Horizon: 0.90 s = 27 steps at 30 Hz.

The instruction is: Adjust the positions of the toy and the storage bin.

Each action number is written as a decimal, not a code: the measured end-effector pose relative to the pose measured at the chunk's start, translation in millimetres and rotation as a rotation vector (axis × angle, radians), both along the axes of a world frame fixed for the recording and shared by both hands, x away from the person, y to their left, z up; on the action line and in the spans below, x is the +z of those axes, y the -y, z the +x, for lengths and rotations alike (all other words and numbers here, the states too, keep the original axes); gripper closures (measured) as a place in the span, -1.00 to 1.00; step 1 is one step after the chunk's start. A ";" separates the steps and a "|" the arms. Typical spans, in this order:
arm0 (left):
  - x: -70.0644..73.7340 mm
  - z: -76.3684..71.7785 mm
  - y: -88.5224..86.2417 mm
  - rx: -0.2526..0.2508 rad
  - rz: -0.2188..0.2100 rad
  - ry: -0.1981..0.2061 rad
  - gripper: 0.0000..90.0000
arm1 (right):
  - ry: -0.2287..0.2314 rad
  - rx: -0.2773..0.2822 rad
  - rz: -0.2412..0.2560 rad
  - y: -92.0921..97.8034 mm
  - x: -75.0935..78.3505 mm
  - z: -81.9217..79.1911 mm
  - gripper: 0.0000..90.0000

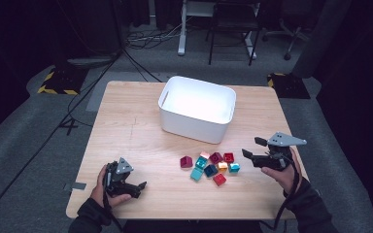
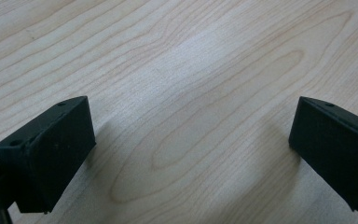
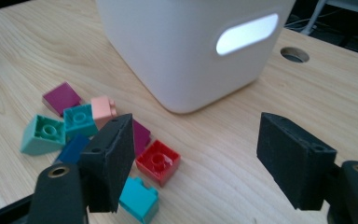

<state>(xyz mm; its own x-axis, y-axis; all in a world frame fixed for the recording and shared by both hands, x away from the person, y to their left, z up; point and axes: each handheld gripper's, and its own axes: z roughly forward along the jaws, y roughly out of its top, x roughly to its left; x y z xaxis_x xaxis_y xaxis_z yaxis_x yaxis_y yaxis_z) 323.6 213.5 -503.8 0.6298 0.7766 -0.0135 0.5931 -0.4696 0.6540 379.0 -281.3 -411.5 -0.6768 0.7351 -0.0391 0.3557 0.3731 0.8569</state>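
We see white plastic bin (image 1: 197, 109) on pale wood-grain table (image 1: 126, 141); small plastic blocks (image 1: 210, 167) in red, magenta, teal, dark blue, pink, orange; black gripper jaws

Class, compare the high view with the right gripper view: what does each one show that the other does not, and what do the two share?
High view alone: the whole table, the left gripper resting open near its front left, both of the person's hands, the bin's open top, and the dark floor with cables.

Right gripper view alone: the oval handle slot in the bin's wall and a round hole in the tabletop.

Shared: the white bin, the pile of coloured blocks in front of it, and the right gripper, its jaws apart and holding nothing.
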 end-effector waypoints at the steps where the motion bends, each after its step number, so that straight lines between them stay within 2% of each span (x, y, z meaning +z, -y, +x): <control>1: 0.2 -0.8 -0.3 0.006 -0.001 0.001 -0.99 | 0.004 0.004 0.006 -2.1 2.8 1.5 -0.37; 3: -0.2 -2.4 -0.7 0.013 -0.007 -0.015 -0.99 | 0.016 0.011 -0.008 -7.6 8.7 5.0 -0.38; 4: -0.3 -1.7 -1.6 0.004 -0.004 0.002 -0.99 | 0.016 0.011 -0.008 -7.6 8.7 5.0 -0.38; 6: -0.1 -2.3 -2.0 0.011 -0.002 0.003 -0.99 | 0.024 0.029 -0.012 -13.8 15.4 8.4 -0.38; 7: -0.2 -2.9 -1.9 0.009 -0.010 -0.011 -0.99 | 0.029 0.037 -0.013 -17.7 19.3 9.6 -0.38; 8: -0.1 -2.7 -2.3 0.012 -0.003 0.001 -0.99 | 0.050 0.051 -0.018 -24.8 27.4 12.0 -0.38; 14: -0.2 -4.4 -3.8 0.021 -0.004 -0.003 -0.99 | 0.081 0.093 -0.021 -43.1 47.2 16.7 -0.42; 22: 0.0 -5.0 -4.6 0.019 -0.007 -0.013 -0.99 | 0.108 0.108 -0.053 -64.7 61.9 19.3 -0.42; 27: -0.1 -4.9 -4.7 0.019 -0.008 -0.013 -0.99 | 0.113 0.127 -0.046 -75.9 68.2 21.8 -0.41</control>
<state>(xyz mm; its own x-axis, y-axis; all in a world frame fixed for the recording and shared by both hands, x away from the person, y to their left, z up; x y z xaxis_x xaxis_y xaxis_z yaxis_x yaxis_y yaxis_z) 318.6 218.2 -503.9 0.6150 0.7880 -0.0282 0.6102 -0.4530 0.6500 400.8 -205.5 -343.3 -0.7534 0.6398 -0.1519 0.2057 0.4487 0.8697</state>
